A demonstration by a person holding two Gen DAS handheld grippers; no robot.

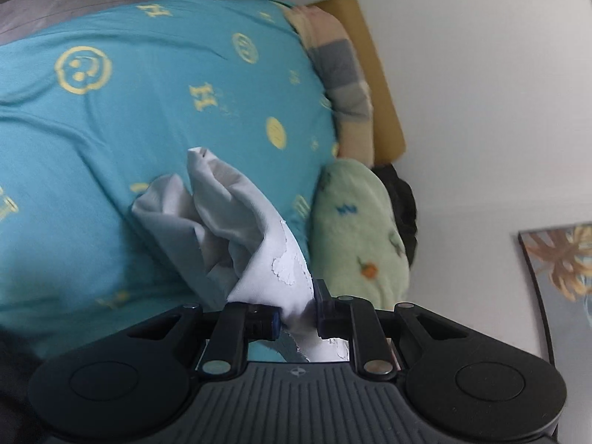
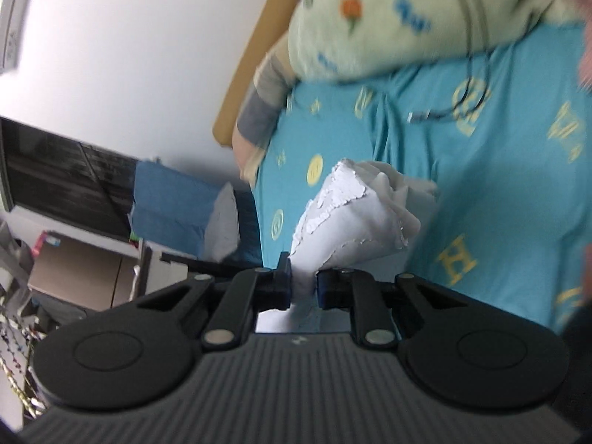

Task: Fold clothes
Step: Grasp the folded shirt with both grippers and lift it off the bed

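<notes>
Left tool: black two-finger linkage with blue pads, clamped on a bunched edge of the white garment; cloth fills the gap between the pads and a tail of it hangs below them.
Right tool: same build, pinched tight on another gathered part of the white garment.
White garment: soft, thin knit, crumpled into a loose cone that rises from each tool; lifted above the bed, its far folds draping toward the sheet. In the left wrist view a ribbed strip runs along one fold.
Print on garment: a white coating, cracked and flaking, with ragged scalloped edges.
Bed sheet: smooth turquoise cotton, gently creased, printed with yellow smiley faces, letter H shapes and small stars.
Green blanket: fleecy pale green roll with small orange and blue motifs, lying at the bed's edge beside the garment.
Striped pillow: padded, banded in grey, pink and beige, against the wall side of the bed.
Headboard: flat mustard-brown panel with rounded corners, behind the pillow.
Cable: thin dark cord with a metal plug, lying on the sheet.
Wall: plain white, matte.
</notes>
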